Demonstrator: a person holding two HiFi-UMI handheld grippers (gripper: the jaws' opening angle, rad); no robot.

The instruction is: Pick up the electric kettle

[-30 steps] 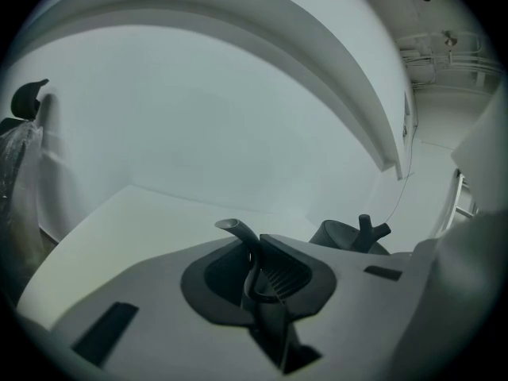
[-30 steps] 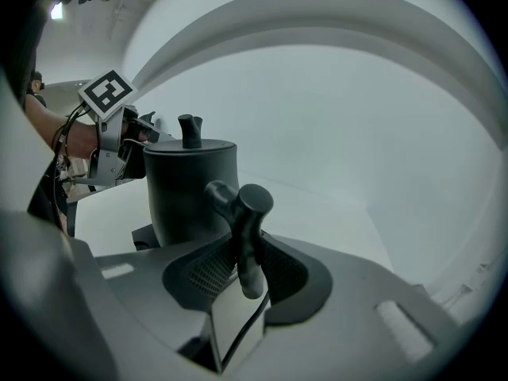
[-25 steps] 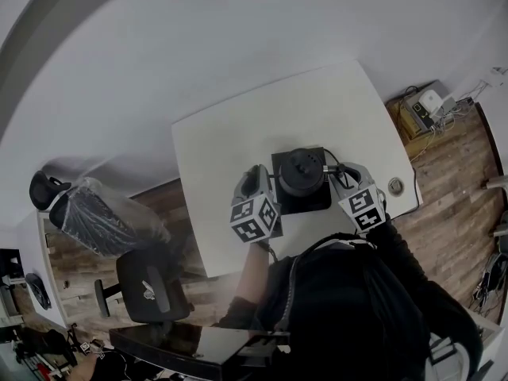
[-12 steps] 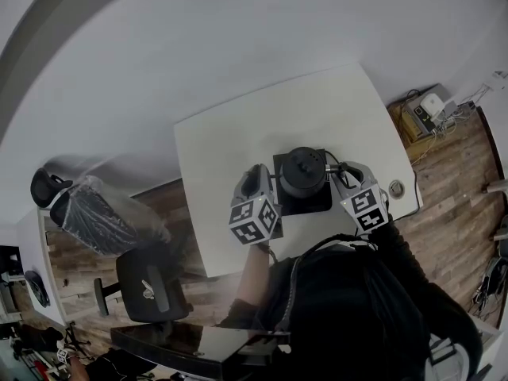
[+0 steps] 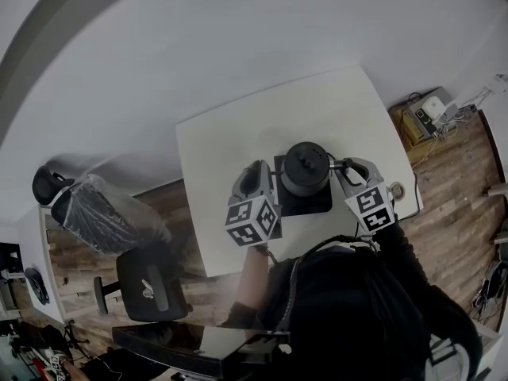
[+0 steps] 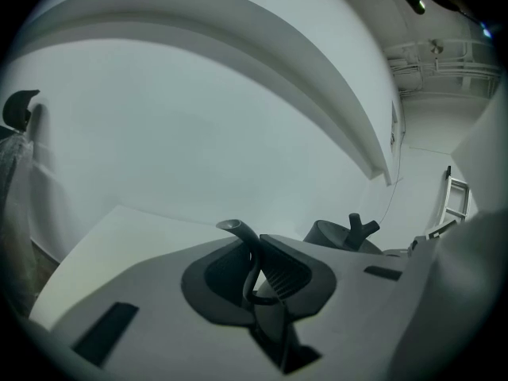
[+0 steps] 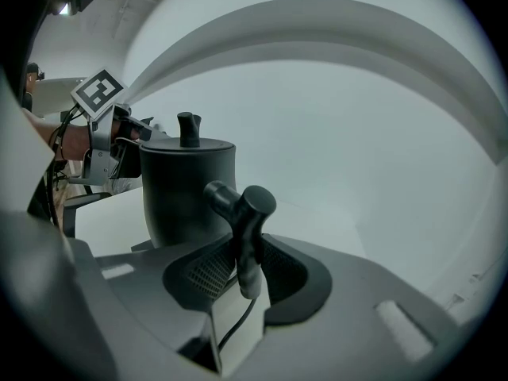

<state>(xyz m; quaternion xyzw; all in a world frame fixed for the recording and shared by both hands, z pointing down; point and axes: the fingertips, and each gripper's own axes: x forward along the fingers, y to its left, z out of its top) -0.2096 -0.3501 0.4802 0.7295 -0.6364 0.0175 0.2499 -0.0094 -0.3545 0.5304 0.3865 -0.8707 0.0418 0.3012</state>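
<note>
**Two-gripper hold on the electric kettle (image 5: 305, 167).** We found the kettle upright over its black base (image 5: 305, 206), near the front edge of the white table (image 5: 238, 141) and about midway along that edge. We could not tell whether its bottom stood clear of the base.

The left gripper (image 5: 270, 179) was pinched on the thin curved spout (image 6: 238, 236). Its pads were nearly together, because the part between them was so slender. The right gripper (image 5: 340, 167) was clamped on the stubby handle (image 7: 242, 221) at the opposite side, and its jaws stood wider to take the thicker part. Both grippers reached in from the front edge and pointed somewhat downward.

We judged that the opposed grips served one purpose. The handle side carried the load, while the spout side kept the body from swinging or tipping about the handle. This kept the lid (image 7: 188, 143) level and seated.

We read this as the lifting step. Any rise should be equal on both sides, since an uneven pull would probably bend the spout or let it slip from the pads.
</note>
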